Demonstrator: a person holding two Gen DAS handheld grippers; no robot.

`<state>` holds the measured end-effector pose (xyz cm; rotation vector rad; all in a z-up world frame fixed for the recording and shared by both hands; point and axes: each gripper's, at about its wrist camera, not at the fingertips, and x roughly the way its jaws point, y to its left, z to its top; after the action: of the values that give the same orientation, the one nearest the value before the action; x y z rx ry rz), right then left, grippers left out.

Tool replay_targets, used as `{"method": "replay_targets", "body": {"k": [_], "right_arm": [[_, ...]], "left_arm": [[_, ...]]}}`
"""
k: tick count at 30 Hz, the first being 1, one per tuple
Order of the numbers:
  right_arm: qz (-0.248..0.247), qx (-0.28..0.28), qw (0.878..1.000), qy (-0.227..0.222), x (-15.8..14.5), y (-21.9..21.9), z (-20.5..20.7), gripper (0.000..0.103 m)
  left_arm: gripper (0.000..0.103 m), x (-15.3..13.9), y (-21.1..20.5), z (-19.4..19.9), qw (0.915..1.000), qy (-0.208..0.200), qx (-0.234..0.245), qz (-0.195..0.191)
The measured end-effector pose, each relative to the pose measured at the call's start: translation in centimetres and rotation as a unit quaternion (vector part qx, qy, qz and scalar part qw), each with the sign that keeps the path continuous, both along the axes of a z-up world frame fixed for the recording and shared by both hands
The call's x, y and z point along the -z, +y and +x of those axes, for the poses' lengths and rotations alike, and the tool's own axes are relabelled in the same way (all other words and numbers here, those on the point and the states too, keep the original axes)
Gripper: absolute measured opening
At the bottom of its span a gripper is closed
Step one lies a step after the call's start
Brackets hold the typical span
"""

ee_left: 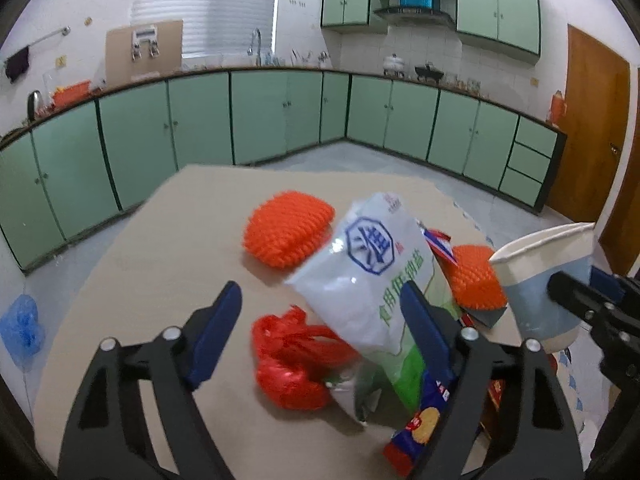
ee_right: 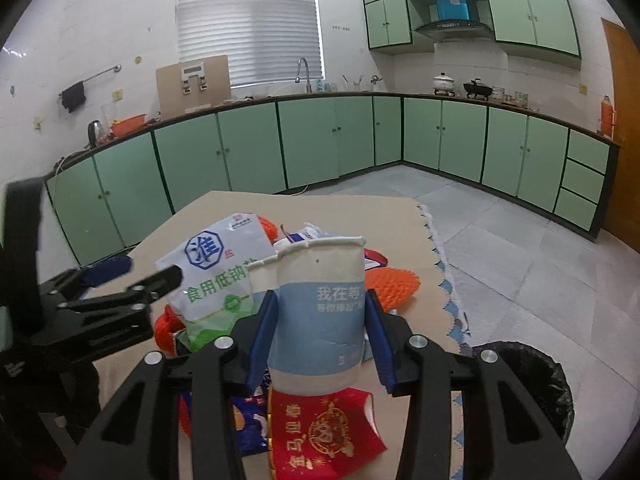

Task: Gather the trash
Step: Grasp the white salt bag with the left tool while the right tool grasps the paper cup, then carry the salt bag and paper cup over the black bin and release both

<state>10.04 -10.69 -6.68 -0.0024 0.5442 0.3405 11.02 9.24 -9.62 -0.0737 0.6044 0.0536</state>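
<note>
My right gripper [ee_right: 322, 316] is shut on a white and blue paper cup [ee_right: 318, 316], held upright above the table; the cup also shows in the left wrist view [ee_left: 548, 280]. My left gripper [ee_left: 320, 304] is open above a white and green salt bag [ee_left: 372, 280], whose lower part lies by its right finger. A red plastic bag [ee_left: 288, 360] lies between the fingers. A red paper packet [ee_right: 320, 428] lies under the cup. A black-lined trash bin [ee_right: 532, 380] stands on the floor at the right.
Two orange foam nets [ee_left: 286, 230] [ee_left: 476, 276] and a blue snack wrapper [ee_left: 420, 420] lie on the beige table [ee_left: 160, 264]. Green cabinets line the walls. A blue bag [ee_left: 22, 324] hangs at the left. The left gripper shows in the right wrist view [ee_right: 120, 280].
</note>
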Motion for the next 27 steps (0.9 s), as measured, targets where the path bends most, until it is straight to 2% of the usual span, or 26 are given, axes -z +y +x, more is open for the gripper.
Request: {"method": "replay_targets", "body": {"k": [2, 6, 7, 14, 16, 22, 27], "right_arm": [[-0.003, 0.001, 1.000, -0.002, 0.1, -0.1, 0.0, 0.043], [-0.004, 0.003, 1.000, -0.002, 0.1, -0.2, 0.1, 0.044], [-0.003, 0.003, 1.000, -0.002, 0.2, -0.3, 0.1, 0.044], [-0.006, 0.008, 1.000, -0.002, 0.1, -0.1, 0.1, 0.044], [-0.007, 0.006, 1.000, -0.005, 0.1, -0.2, 0.1, 0.044], [0.001, 0.016, 1.000, -0.023, -1.2, -0.9, -0.2, 0.044], [0.009, 0.029, 0.999, -0.037, -2.1, -2.2, -0.5, 0.044]], "left_arm": [[0.069, 0.7, -0.2, 0.9, 0.9999, 0.012, 0.001, -0.010], [0.043, 1.5, -0.3, 1.9, 0.9989, 0.029, 0.013, -0.036], [0.039, 1.5, -0.5, 1.9, 0.9985, 0.026, 0.019, -0.043], [0.024, 0.1, -1.0, 0.6, 0.9990, -0.018, 0.014, -0.038], [0.016, -0.8, -1.0, 0.1, 0.9983, -0.035, 0.016, -0.044], [0.009, -3.8, -1.8, -0.9, 0.9945, -0.080, 0.029, -0.061], [0.006, -5.9, -3.3, -1.7, 0.9906, -0.108, 0.056, -0.063]]}}
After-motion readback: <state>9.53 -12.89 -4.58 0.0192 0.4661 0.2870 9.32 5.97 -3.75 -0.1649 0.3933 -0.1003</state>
